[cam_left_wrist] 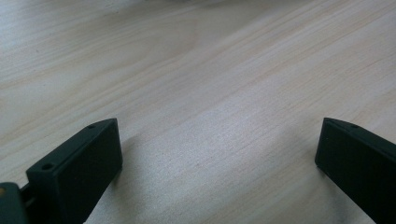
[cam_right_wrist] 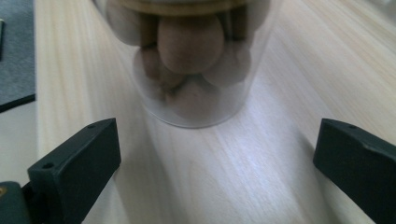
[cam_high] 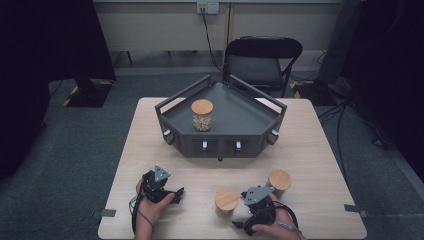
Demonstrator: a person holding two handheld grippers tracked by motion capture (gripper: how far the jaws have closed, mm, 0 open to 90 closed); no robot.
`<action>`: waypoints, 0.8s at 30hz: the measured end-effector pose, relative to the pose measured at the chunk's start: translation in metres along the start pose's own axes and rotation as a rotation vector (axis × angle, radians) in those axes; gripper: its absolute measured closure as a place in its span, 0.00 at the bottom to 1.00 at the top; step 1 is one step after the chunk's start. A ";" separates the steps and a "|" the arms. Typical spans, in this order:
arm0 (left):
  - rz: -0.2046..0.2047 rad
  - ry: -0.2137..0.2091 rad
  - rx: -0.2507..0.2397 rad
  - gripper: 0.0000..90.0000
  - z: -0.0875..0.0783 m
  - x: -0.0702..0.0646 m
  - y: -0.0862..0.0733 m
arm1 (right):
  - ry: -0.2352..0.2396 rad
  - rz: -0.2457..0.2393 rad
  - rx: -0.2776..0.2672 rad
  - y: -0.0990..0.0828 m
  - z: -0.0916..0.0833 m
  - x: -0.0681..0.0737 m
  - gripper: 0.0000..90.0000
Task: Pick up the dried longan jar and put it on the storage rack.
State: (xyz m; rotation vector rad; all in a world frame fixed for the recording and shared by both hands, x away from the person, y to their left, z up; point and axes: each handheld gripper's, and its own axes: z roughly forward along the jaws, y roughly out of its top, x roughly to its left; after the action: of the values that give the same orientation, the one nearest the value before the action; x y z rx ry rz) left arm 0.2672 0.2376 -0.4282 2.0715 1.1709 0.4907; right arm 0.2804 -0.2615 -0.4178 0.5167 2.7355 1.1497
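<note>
- My right gripper (cam_right_wrist: 215,158): jaws spread wide, jar (cam_right_wrist: 191,60) just ahead, not gripped.
- Left gripper (cam_left_wrist: 217,158): jaws released above bare surface (cam_left_wrist: 196,70).
- Risk: an off-centre approach could tip the jar.

The high view looks forward and down on the table (cam_high: 300,150); both gripper views skim its wood closely.
</note>
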 end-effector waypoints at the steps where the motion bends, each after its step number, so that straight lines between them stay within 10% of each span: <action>1: 0.000 0.000 0.000 0.00 0.000 0.000 0.000 | 0.000 0.003 0.001 0.001 0.000 0.000 0.01; 24: 0.001 -0.002 0.000 0.00 0.000 0.001 0.000 | 0.017 0.061 -0.093 0.007 0.010 -0.001 0.09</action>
State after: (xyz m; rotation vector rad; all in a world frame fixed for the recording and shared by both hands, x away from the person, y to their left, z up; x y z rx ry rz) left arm 0.2676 0.2380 -0.4283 2.0720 1.1681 0.4891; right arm 0.2852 -0.2504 -0.4195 0.5841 2.6821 1.2949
